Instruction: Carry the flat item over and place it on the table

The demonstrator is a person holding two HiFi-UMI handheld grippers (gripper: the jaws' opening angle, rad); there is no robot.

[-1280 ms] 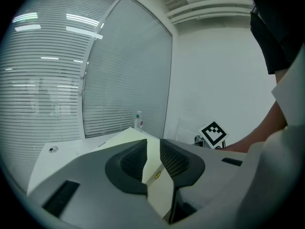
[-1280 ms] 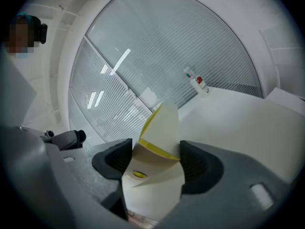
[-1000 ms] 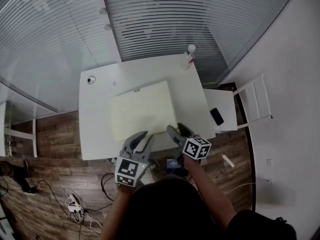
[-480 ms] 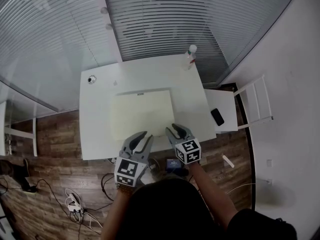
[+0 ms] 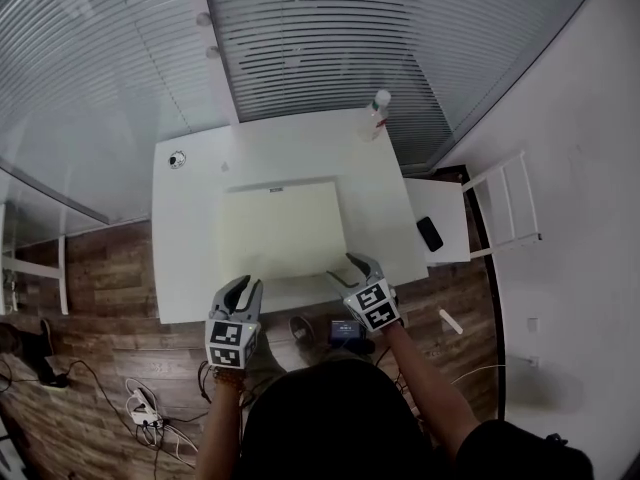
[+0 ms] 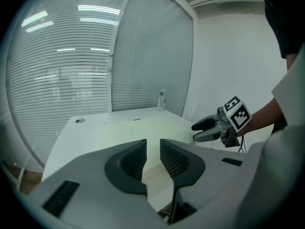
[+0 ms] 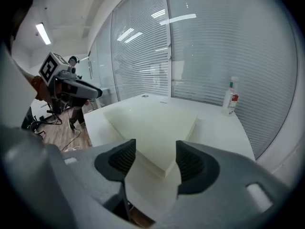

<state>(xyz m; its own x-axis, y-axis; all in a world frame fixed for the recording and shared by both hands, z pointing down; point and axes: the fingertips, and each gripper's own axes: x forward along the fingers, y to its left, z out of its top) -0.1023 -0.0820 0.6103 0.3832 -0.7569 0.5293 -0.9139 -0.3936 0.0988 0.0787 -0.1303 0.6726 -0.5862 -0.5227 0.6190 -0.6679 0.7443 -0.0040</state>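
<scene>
Now I see one pale flat board (image 5: 282,230) lying on the single white tabletop (image 5: 185,258), one bottle (image 5: 376,113) at its far edge, and two empty tools: left tool (image 5: 242,285) narrowly parted, right tool (image 5: 343,266) spread wide at the board's near corner.

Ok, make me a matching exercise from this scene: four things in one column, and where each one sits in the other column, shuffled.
Things
1. flat cream board
2. spray bottle
3. black phone
4. small round object

Places
A. at the far right corner of the white table
B. on the small side table to the right
C. near the far left corner of the white table
D. lying flat in the middle of the white table

Pairs: 1-D, 2-A, 3-B, 4-C
</scene>
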